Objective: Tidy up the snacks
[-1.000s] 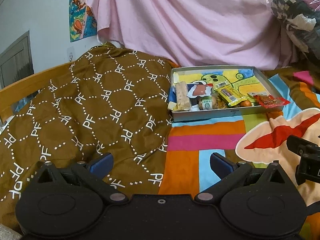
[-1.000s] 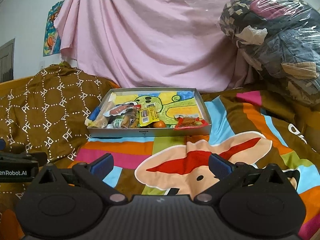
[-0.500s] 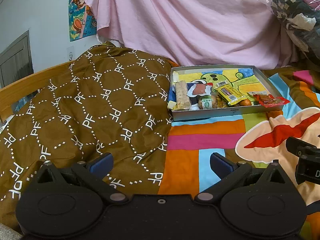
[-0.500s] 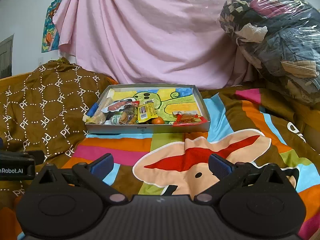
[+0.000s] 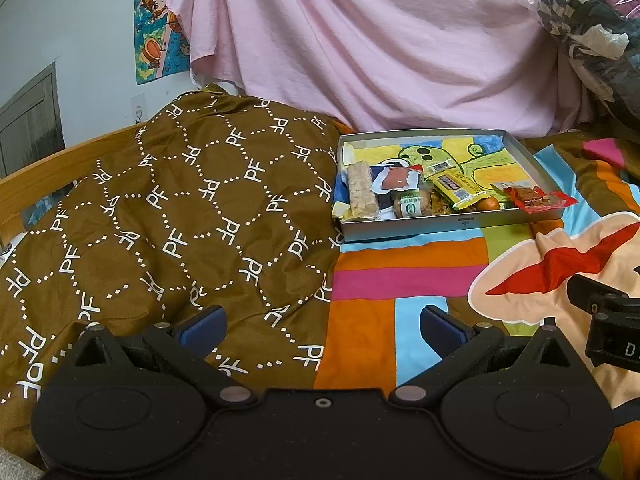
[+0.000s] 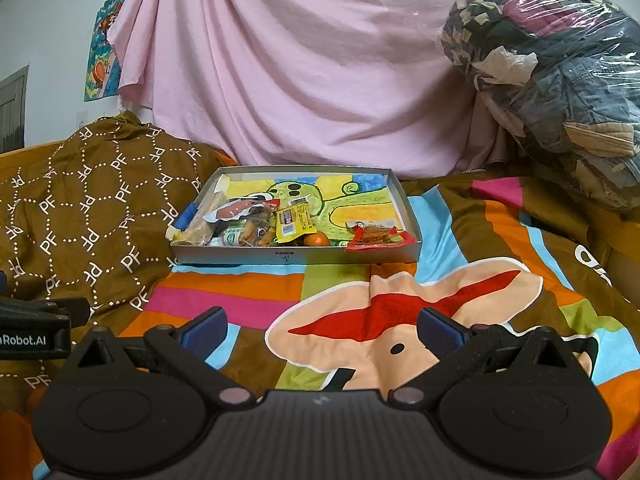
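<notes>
Holding both tools wide open and empty, I have moved my right tool (image 6: 322,330) a bit closer to the snack box (image 6: 296,257) on the bed, while my left tool (image 5: 323,326) stayed put.

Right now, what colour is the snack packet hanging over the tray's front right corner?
Red, with reddish-brown pieces showing through: the snack packet overhangs the grey tray. Right wrist view shows it best.

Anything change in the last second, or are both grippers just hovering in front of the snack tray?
The right gripper has eased closer to the tray, which now sits a little lower and larger in its view. The left gripper barely shifted. Nothing was taken hold of or let go: both stay open and empty above the bedspread. The snacks, including the yellow packet and the red packet, lie as before.
</notes>
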